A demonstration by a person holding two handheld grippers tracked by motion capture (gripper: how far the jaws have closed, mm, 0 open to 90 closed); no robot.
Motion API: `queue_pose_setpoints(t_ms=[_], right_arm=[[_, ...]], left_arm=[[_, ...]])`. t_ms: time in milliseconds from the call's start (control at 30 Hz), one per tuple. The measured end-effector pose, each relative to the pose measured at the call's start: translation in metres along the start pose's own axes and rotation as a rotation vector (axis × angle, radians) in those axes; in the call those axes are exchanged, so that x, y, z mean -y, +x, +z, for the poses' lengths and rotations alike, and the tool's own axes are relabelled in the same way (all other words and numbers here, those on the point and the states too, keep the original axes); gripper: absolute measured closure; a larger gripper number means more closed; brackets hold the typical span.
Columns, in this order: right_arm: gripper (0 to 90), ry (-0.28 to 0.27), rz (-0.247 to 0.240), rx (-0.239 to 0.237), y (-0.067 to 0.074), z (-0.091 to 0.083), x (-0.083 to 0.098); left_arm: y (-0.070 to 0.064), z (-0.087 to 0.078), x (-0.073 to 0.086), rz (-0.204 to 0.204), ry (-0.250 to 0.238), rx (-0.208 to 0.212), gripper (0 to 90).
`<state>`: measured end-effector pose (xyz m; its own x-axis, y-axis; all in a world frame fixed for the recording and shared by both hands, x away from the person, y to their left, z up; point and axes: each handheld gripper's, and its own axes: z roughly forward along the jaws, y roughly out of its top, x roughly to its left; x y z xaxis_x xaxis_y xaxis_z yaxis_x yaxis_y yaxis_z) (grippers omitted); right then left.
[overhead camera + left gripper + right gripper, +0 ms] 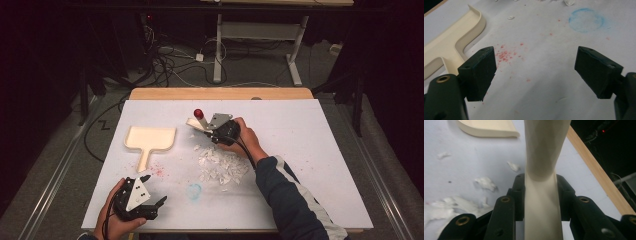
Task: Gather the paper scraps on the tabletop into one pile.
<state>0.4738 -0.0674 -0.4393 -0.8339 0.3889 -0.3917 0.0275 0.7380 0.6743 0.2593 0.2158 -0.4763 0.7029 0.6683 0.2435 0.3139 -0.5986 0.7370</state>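
While scraps (220, 167) lie near, dustpan (150, 140) rests apart.

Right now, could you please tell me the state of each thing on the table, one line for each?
Right tool: shut on the brush handle.
Brush: held above the table, red tip up.
Left tool: open, holding nothing.
Dustpan: lying flat, no scraps in it.
White paper scraps: in a loose pile on the table, not swept yet.
Table cover: stained with red specks and a blue ring.

Dim room — cables (165, 60) on grey floor (60, 150).
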Motion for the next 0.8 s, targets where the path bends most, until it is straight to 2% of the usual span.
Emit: queue_pose_setpoints(t_ms=[67,267,467,567,633,667,700,800], right_arm=[[67.5,-0.029,-0.002,-0.038,0.003,-0.002,0.0],[67.2,-0.053,-0.073,-0.119,0.017,-0.011,0.003],[67.4,-0.088,-0.114,-0.231,0.026,-0.035,0.009],[67.4,-0.103,-0.152,-0.273,0.03,-0.047,0.014],[67.5,-0.103,-0.154,-0.276,0.034,-0.055,0.016],[67.5,-0.111,-0.171,-0.278,0.034,-0.057,0.017],[67.5,-0.113,-0.163,-0.272,0.035,-0.061,0.017],[67.5,-0.129,-0.141,-0.227,0.034,-0.07,0.019]], left_arm=[[0.0,0.0,0.0,-0.002,0.001,0.003,16.8],[-0.002,0.0,0.0,0.004,0.005,0.008,16.8],[-0.004,0.001,-0.001,0.015,0.013,0.013,16.8],[-0.004,0.0,-0.001,0.019,0.014,0.014,16.8],[-0.005,0.0,-0.001,0.02,0.014,0.014,16.8],[-0.005,0.0,-0.001,0.022,0.015,0.015,16.8],[-0.005,0.0,-0.001,0.026,0.017,0.015,16.8],[-0.006,0.001,-0.002,0.031,0.019,0.017,16.8]])
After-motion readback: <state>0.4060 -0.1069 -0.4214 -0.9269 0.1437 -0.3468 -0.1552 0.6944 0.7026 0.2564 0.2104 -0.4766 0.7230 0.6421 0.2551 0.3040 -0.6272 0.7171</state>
